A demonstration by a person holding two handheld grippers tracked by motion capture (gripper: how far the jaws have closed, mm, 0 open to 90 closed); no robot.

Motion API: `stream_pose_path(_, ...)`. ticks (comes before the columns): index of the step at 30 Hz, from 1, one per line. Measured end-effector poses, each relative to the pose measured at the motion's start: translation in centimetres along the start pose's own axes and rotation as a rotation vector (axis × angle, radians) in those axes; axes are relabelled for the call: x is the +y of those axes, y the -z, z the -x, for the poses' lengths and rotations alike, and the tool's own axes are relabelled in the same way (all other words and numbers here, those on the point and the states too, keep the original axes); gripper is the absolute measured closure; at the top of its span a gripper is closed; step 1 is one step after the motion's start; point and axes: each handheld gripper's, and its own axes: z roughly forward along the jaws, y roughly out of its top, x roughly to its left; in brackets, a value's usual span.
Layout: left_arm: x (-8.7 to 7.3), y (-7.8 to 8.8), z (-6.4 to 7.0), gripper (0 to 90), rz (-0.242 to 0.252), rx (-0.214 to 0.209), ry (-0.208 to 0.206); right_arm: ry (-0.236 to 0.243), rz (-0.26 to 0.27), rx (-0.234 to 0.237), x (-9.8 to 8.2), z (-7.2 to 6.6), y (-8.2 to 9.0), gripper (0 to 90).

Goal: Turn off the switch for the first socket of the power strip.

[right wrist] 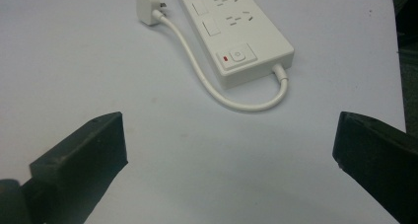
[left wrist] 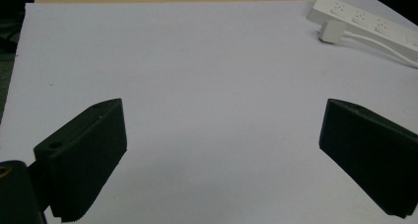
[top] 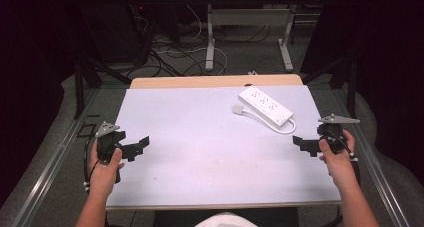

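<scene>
A white power strip [top: 265, 105] lies at the far right of the pale table top [top: 200, 142], its short white cable [top: 287, 129] looping back to a white plug [top: 238, 109] beside it. The right gripper view brings the power strip [right wrist: 231, 26], its cable [right wrist: 217, 93] and plug [right wrist: 147, 8] close, just beyond the jaws. My right gripper [top: 303, 144] hovers open near the table's right edge, a little nearer than the strip. My left gripper [top: 138, 147] is open at the left side, holding nothing. From the left gripper view, the strip [left wrist: 367, 26] and plug [left wrist: 331, 31] lie far off.
A wooden strip [top: 215, 81] edges the table's far side. Beyond it the floor holds tangled cables [top: 170, 52] and the metal legs of another table [top: 247, 32]. Metal rails [top: 50, 162] run along both sides of the table.
</scene>
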Motion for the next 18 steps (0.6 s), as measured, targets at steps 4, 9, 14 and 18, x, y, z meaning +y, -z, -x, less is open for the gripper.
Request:
stream_pose_path(4, 0.1, 0.2, 0.2, 3.8, 0.001, 0.0, -0.005, 0.016, 0.018, -0.007, 0.0, -0.3, 0.5, 0.0)
stream_pose_path(9, 0.1, 0.3, 0.6, 1.5, -0.003, -0.001, -0.013, 0.027, -0.002, -0.007, 0.1, -0.4, 0.2, 0.0)
stream_pose_path(14, 0.0, 0.5, 0.9, 0.1, -0.006, 0.012, -0.037, 0.022, 0.012, -0.02, 0.9, -0.9, 0.0, 0.0)
stream_pose_path(18, -0.1, 0.9, 1.0, 0.1, 0.003, 0.005, -0.024, 0.068, -0.001, -0.021, 1.7, -1.4, 0.0, 0.0)
